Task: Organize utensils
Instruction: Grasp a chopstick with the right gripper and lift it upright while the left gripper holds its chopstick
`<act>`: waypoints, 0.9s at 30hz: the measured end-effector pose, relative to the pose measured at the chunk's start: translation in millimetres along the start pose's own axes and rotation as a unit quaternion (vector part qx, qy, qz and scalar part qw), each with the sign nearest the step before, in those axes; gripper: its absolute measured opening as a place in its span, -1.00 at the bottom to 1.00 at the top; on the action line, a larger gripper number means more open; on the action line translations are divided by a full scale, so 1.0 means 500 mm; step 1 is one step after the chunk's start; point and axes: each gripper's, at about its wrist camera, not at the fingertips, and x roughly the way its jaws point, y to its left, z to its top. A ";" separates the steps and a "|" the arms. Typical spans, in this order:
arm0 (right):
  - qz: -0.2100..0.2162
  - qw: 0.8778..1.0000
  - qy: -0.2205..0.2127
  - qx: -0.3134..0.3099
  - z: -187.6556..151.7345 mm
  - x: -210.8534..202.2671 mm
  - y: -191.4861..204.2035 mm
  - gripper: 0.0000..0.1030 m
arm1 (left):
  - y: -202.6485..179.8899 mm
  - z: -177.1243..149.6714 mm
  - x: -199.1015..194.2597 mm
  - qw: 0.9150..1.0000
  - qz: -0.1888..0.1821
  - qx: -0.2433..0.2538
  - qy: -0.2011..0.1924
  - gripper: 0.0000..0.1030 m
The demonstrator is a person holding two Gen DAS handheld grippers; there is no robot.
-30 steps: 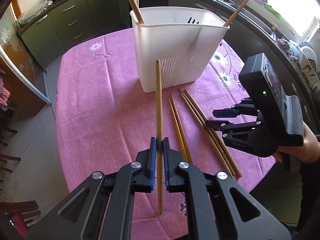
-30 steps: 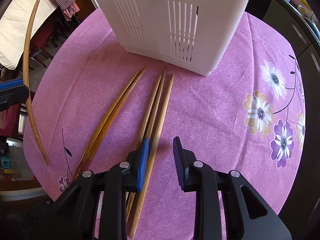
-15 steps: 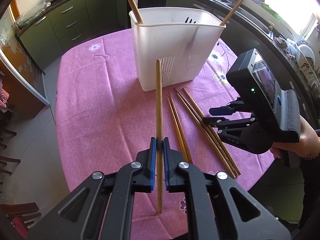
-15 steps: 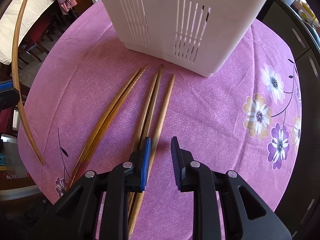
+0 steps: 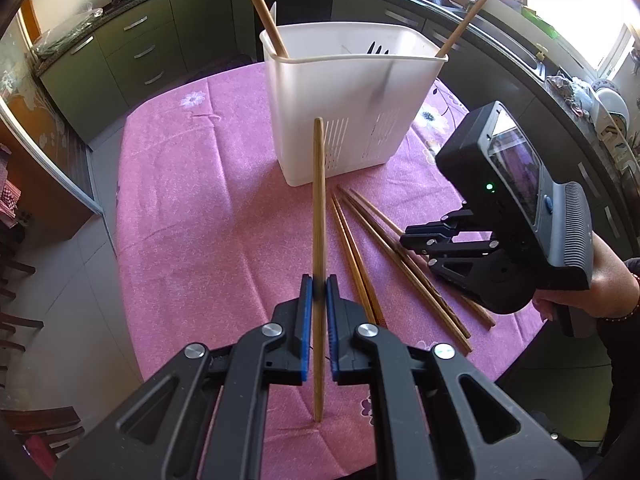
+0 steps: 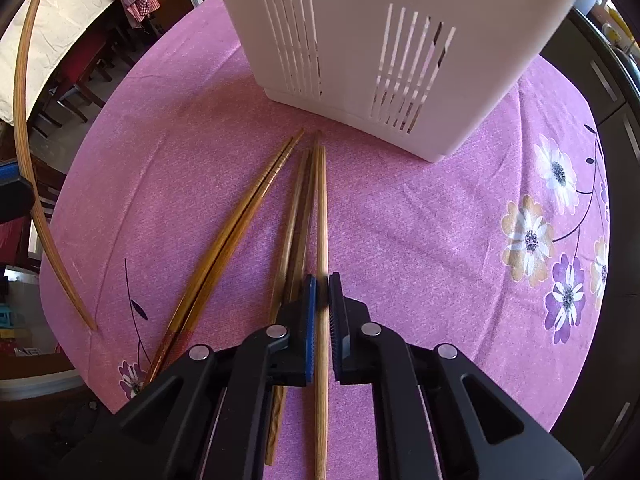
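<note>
Both grippers clamped on chopsticks beside the white caddy.

The left gripper [image 5: 319, 292] grasps one chopstick [image 5: 318, 200] between its blue pads, the stick held clear above the pink cloth [image 5: 192, 216] and pointing toward the caddy [image 5: 352, 92]. The right gripper [image 6: 322, 292] has just been closing and now pinches the rightmost stick [image 6: 321, 208] of the group on the cloth; that stick touches its neighbours. Four more sticks [image 6: 240, 224] lie just left of it, in front of the caddy. Two sticks [image 5: 260, 4] stand tilted inside the caddy, at opposite corners. A hand [image 5: 600, 288] holds the right gripper.
</note>
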 end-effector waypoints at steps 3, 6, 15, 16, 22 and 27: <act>0.006 0.999 -0.032 0.004 -0.011 -0.045 -0.006 -0.86 | 0.002 0.001 -0.009 1.000 0.003 -0.001 -0.003 -0.86; 0.010 0.997 -0.078 0.006 -0.029 -0.114 -0.011 -0.86 | 0.004 0.000 -0.019 1.000 0.004 -0.002 -0.008 -0.86; 0.010 0.982 -0.189 0.010 -0.137 -0.292 -0.044 -0.86 | 0.000 -0.011 -0.062 1.000 0.012 0.003 -0.028 -0.86; 0.009 0.981 -0.193 0.011 -0.149 -0.296 -0.048 -0.86 | -0.001 -0.014 -0.068 0.999 0.014 0.004 -0.031 -0.86; 0.012 0.978 -0.209 0.020 -0.209 -0.341 -0.074 -0.86 | -0.007 -0.033 -0.106 0.999 0.016 0.009 -0.049 -0.86; 0.014 0.977 -0.213 0.022 -0.229 -0.348 -0.078 -0.86 | -0.016 -0.047 -0.125 0.998 0.017 0.017 -0.053 -0.86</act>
